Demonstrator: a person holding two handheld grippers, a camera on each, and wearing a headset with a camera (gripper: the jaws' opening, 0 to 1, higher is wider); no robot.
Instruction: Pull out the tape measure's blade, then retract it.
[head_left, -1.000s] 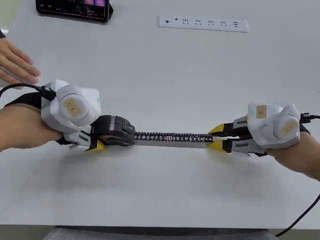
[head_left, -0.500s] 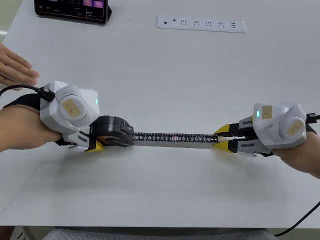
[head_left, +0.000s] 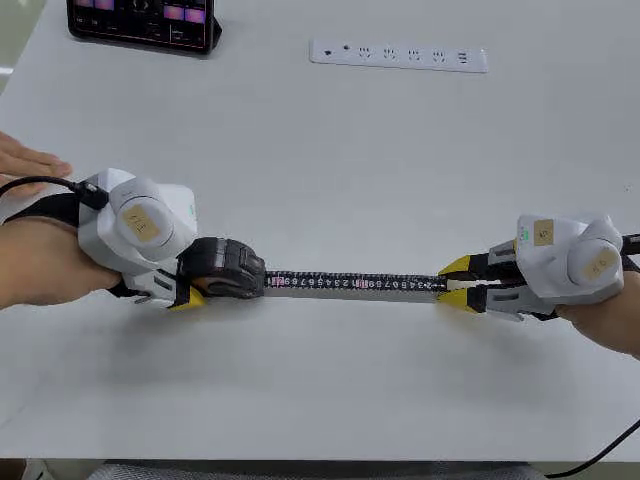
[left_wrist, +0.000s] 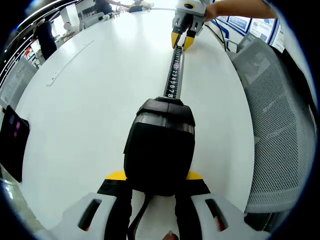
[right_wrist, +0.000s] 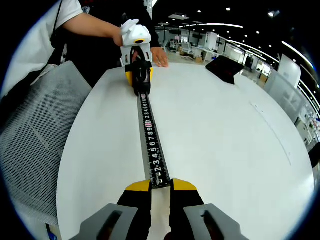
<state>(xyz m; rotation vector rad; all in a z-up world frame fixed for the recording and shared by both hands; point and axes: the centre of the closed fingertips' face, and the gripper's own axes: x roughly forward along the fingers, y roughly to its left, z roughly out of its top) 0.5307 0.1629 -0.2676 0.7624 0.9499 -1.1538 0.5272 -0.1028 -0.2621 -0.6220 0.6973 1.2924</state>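
White table (head_left: 330, 150): blade (head_left: 350, 283) is pulled longer than before, retraction still owed. Its case (head_left: 228, 268) is clamped by left gripper (left_wrist: 156, 176), its tip (right_wrist: 159, 181) by right gripper (head_left: 458, 283)

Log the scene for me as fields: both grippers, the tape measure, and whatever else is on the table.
left gripper: shut on the tape measure case
right gripper: shut on the blade's tip
blade: pulled out, straight between case and right gripper, numbers facing up
table: white; the case sits on it
power strip: far side, apart from the work
dark screen device: far left, screen lit
bare hand: resting at the left edge, behind the left gripper
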